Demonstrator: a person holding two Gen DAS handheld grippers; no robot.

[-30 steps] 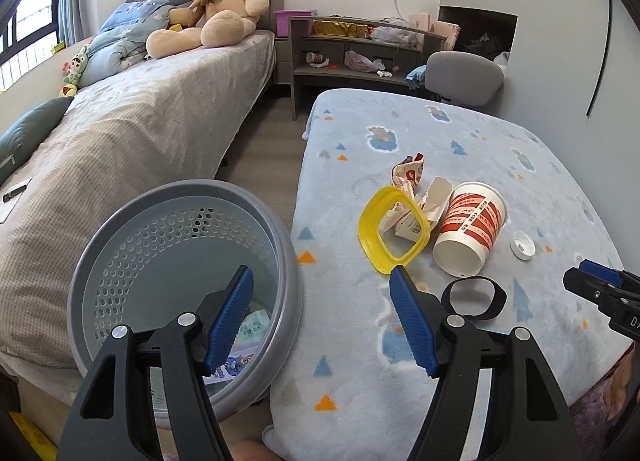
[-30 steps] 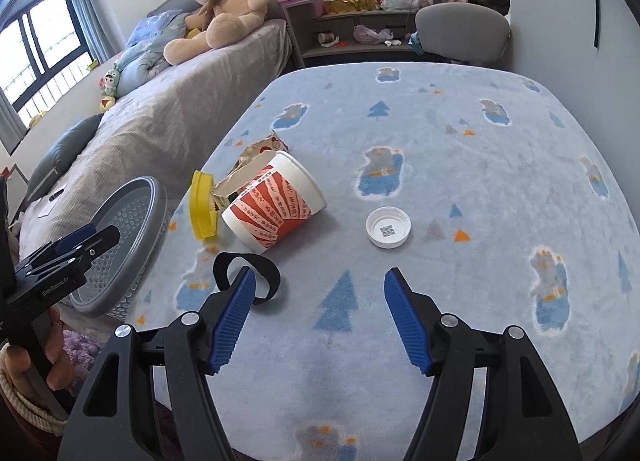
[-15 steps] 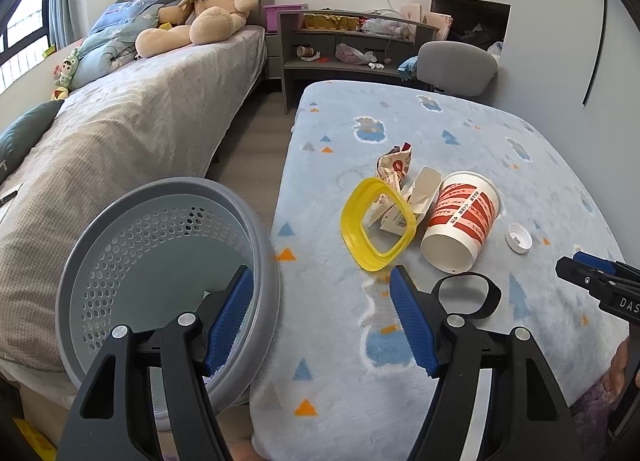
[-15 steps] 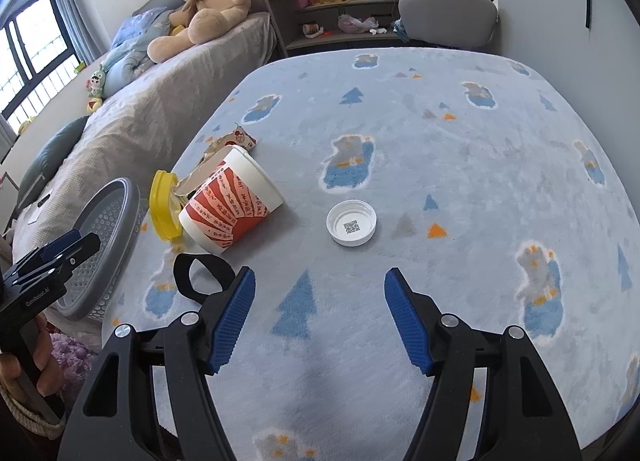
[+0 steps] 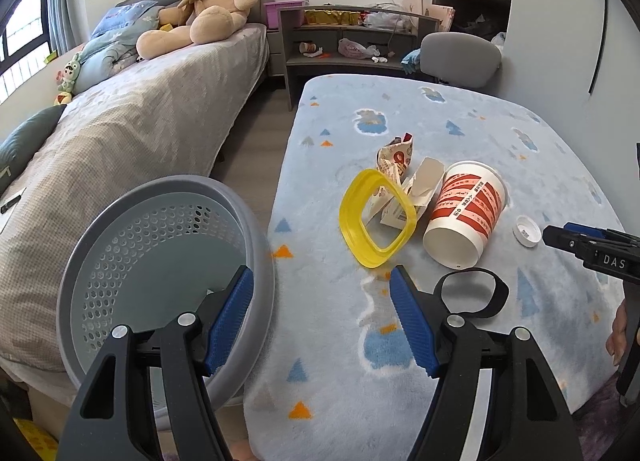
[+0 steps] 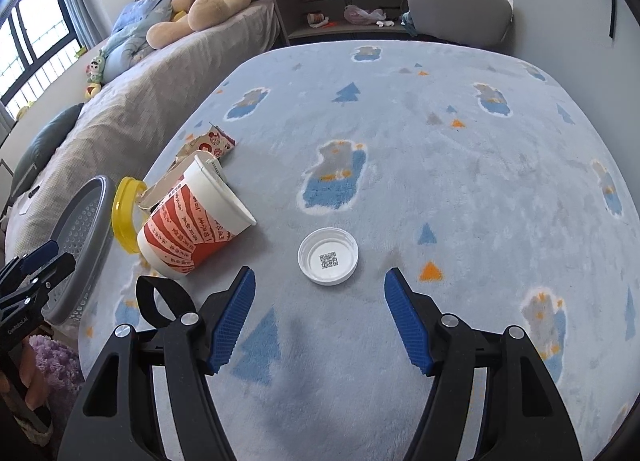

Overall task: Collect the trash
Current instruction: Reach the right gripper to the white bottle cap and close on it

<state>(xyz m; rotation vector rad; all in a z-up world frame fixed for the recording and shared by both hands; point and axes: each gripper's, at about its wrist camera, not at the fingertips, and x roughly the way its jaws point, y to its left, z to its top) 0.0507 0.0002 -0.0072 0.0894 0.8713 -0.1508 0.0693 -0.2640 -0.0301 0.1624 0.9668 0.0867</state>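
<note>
A: Grey plastic basket [image 5: 160, 253] sits lower left in the left wrist view, just beside the edge of the blue fleece blanket [image 5: 460, 121]. The inside that shows looks bare, but the bottom is hidden behind the left gripper [image 5: 322, 315].

B: So nothing collected?

A: Can't tell for certain. All the trash I can see is on the blanket, so I judge it early.

B: List it.

A: Centre of the left view: yellow ring [image 5: 376, 217], leaning against the torn carton [image 5: 416, 197] and the crumpled wrapper [image 5: 394, 159]. Paper cup [image 5: 466, 213] on its side just right of those. Black band [image 5: 474, 293] below the cup, near the left gripper's right finger. White cap [image 6: 328, 256] lies centre of the right wrist view, apart from the cup.

B: Claws?

A: Left gripper is spread wide, holding nothing, straddling the gap between basket rim and blanket. Right gripper [image 6: 316, 315] is also wide and unloaded, with the cap just ahead between its fingers.

B: Left to do?

A: Six pieces to go into the basket. The cap looks like the right gripper's next pick, by its framing.
</note>
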